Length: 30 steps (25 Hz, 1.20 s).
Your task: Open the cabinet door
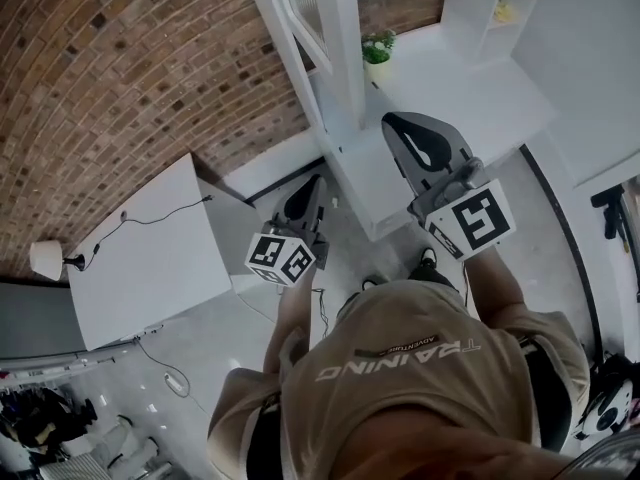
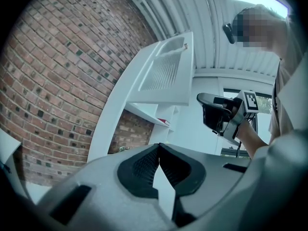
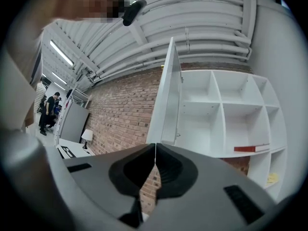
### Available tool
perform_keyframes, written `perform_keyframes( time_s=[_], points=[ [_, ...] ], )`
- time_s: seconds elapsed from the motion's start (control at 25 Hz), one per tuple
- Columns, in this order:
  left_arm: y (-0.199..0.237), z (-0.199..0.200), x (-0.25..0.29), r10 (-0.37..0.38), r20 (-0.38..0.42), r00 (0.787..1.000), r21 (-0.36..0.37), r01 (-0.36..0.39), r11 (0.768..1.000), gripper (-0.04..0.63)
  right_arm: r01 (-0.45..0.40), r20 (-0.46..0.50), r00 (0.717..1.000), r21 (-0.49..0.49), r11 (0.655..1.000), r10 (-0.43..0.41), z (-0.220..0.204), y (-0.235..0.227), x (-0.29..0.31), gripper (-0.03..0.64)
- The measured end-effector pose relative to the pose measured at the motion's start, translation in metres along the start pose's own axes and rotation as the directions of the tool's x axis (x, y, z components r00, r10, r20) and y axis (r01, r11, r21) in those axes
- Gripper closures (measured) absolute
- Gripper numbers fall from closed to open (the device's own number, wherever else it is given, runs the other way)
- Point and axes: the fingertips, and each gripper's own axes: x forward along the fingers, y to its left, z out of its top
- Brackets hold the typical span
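The white cabinet [image 1: 345,88] stands against the brick wall with its louvred door [image 2: 168,71] swung out open. In the right gripper view the door [image 3: 168,100] shows edge-on, left of the bare shelf compartments [image 3: 226,114]. My right gripper [image 3: 155,146] is shut with nothing between its pads, and it hovers in front of the cabinet [image 1: 397,123], apart from the door. My left gripper [image 2: 159,147] is also shut and empty. It hangs lower left of the cabinet [image 1: 315,183] and touches nothing. The left gripper view shows the right gripper [image 2: 216,112] in the air at right.
A red book [image 3: 251,148] lies on a shelf and a small potted plant [image 1: 377,48] stands on the cabinet's counter. A white table [image 1: 150,258] with a cable and a lamp [image 1: 45,258] stands at left along the brick wall [image 1: 120,68]. People stand far off [image 3: 49,110].
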Motion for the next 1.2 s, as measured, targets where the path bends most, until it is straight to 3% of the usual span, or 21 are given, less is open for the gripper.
perform_keyframes(
  time_s=[0.32,0.52,0.92,1.2],
  points=[
    [-0.02,-0.01,0.019,0.056,-0.021,0.998,0.014,-0.056,0.998,0.588,-0.03,-0.028,0.999,0.008,1.0,0.03,-0.022,-0.034,-0.021,0.603],
    [-0.049,-0.017,0.053,0.084,-0.015,0.996,0.007,-0.084,0.996,0.588,-0.081,-0.026,0.996,0.13,0.988,0.085,-0.034,-0.081,-0.038,0.603],
    [-0.094,-0.032,0.129,0.15,-0.032,0.988,0.022,-0.149,0.989,0.588,-0.094,-0.045,0.994,0.164,0.982,0.103,-0.067,-0.176,-0.069,0.603],
    [-0.13,-0.029,0.184,0.188,0.032,0.982,0.072,-0.19,0.979,0.588,-0.116,-0.047,0.991,0.172,0.978,0.126,-0.091,-0.24,-0.09,0.603]
  ],
)
